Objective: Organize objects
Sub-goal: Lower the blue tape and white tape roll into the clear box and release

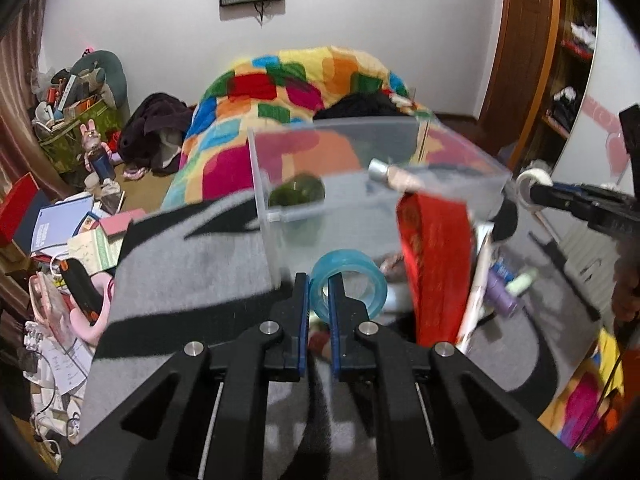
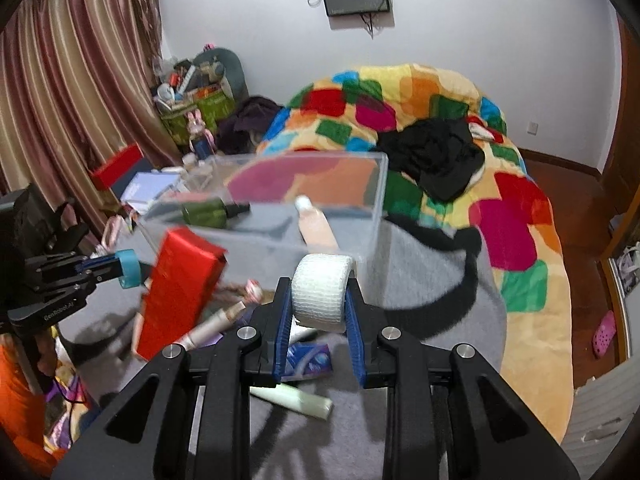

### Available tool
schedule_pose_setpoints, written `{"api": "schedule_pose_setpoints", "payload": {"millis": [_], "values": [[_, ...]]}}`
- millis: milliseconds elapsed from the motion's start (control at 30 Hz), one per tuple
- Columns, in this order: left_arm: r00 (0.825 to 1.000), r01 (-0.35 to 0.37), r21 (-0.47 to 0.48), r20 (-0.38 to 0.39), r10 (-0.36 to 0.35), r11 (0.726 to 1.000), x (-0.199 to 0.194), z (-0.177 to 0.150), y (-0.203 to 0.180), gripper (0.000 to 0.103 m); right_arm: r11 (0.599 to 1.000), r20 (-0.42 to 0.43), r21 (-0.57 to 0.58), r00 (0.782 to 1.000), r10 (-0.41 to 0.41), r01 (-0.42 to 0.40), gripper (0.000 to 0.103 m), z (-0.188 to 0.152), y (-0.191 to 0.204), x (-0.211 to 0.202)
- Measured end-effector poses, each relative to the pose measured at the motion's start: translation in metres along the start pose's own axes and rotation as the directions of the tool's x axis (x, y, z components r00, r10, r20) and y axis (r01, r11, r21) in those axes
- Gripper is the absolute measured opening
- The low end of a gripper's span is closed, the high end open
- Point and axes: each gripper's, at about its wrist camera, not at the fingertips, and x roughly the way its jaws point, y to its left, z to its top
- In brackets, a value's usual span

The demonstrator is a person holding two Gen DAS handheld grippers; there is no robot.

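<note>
My left gripper [image 1: 319,280] is shut on the rim of a blue tape roll [image 1: 352,286] and holds it above the grey blanket, in front of a clear plastic bin [image 1: 360,184]. It also shows in the right wrist view [image 2: 120,270] with the blue tape roll [image 2: 130,268]. My right gripper [image 2: 318,300] is shut on a white bandage roll [image 2: 322,292], just in front of the clear bin [image 2: 280,200]. It also shows in the left wrist view [image 1: 528,192] with the white roll [image 1: 534,182]. The bin holds a dark green bottle [image 2: 208,212] and a beige tube [image 2: 316,226].
A red box [image 2: 180,292] stands tilted on the grey blanket [image 2: 420,280] between the grippers. Below lie a pale green tube [image 2: 296,398], a purple packet [image 2: 308,360] and a beige stick [image 2: 212,326]. A colourful quilt [image 2: 500,200] lies beyond. Clutter covers the floor [image 1: 60,240] on the left.
</note>
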Motion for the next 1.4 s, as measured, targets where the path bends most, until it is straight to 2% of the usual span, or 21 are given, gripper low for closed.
{"api": "schedule_pose_setpoints", "payload": {"millis": [167,300,467,733,1067,1167,1400], "values": [[0.998,0.012,-0.008,0.057,-0.012,1.000,-0.008,0.021,0.000,0.008,1.000,0.042,-0.001,0.999,0.020,-0.020,0.023,0.019,0.009,0.000],[0.997,0.011,-0.018,0.074,-0.010,1.000,-0.003,0.035,-0.001,0.008,1.000,0.041,-0.001,0.999,0.011,-0.011,0.023,0.033,0.014,0.015],[0.999,-0.008,-0.052,0.047,0.011,0.999,0.020,0.051,0.006,0.008,1.000,0.006,0.004,1.000,-0.006,0.006,0.023,0.044,0.016,0.040],[1.000,-0.014,-0.060,0.013,0.015,0.998,0.043,0.057,0.008,0.008,1.000,-0.067,-0.015,0.997,-0.027,0.026,0.023,0.048,0.020,0.075],[1.000,0.006,-0.043,0.011,-0.006,0.999,0.040,0.053,0.002,0.009,0.998,-0.109,-0.050,0.993,-0.034,0.029,0.024,0.044,0.026,0.078],[1.000,0.021,-0.037,0.014,-0.021,0.999,0.034,0.050,-0.003,0.012,0.999,-0.112,-0.041,0.994,-0.022,0.018,0.024,0.043,0.024,0.073],[0.998,0.045,-0.009,0.034,-0.045,0.999,0.018,0.044,-0.018,0.037,0.999,-0.090,-0.040,0.996,-0.014,0.011,0.027,0.035,0.020,0.051]]}}
